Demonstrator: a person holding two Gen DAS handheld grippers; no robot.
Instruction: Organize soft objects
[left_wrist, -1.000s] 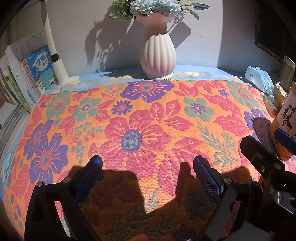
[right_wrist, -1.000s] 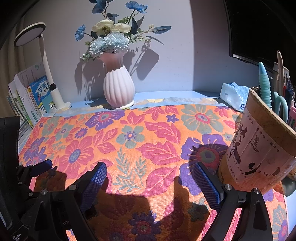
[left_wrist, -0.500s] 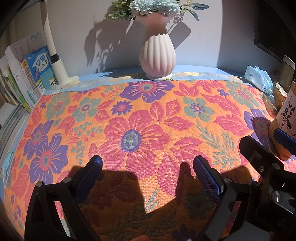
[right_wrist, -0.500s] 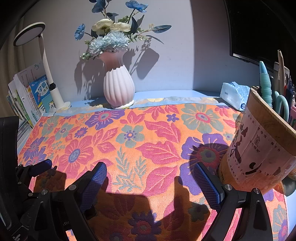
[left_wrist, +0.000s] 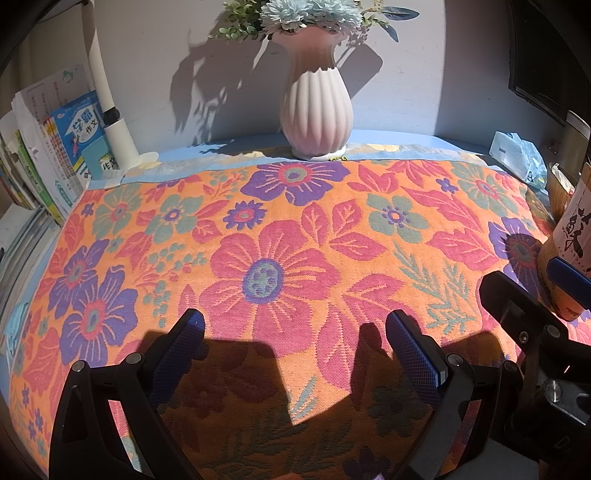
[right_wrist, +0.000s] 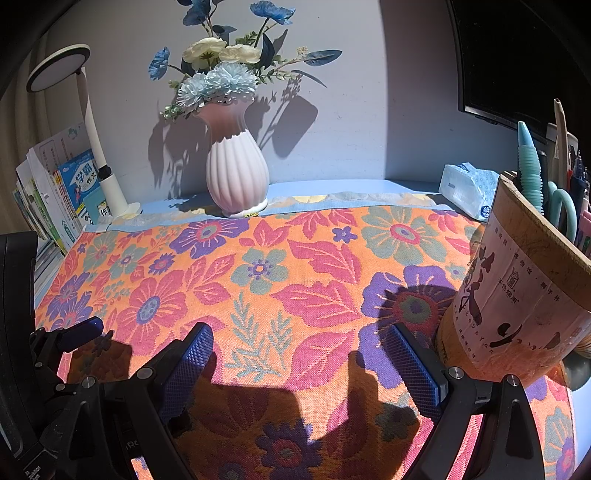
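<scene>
An orange floral cloth (left_wrist: 280, 236) with pink, purple and green flowers lies flat over the desk; it also fills the right wrist view (right_wrist: 303, 280). My left gripper (left_wrist: 295, 332) is open and empty, hovering just above the cloth's near part. My right gripper (right_wrist: 301, 345) is open and empty too, above the cloth beside the pen holder. The right gripper shows at the right edge of the left wrist view (left_wrist: 524, 314), and the left gripper at the left edge of the right wrist view (right_wrist: 66, 339).
A pink ribbed vase (right_wrist: 236, 177) with flowers stands at the cloth's far edge. A white desk lamp (right_wrist: 96, 136) and upright books (left_wrist: 48, 162) are at the left. A pen holder (right_wrist: 517, 288) stands on the cloth's right side, with a tissue pack (right_wrist: 469, 188) behind it.
</scene>
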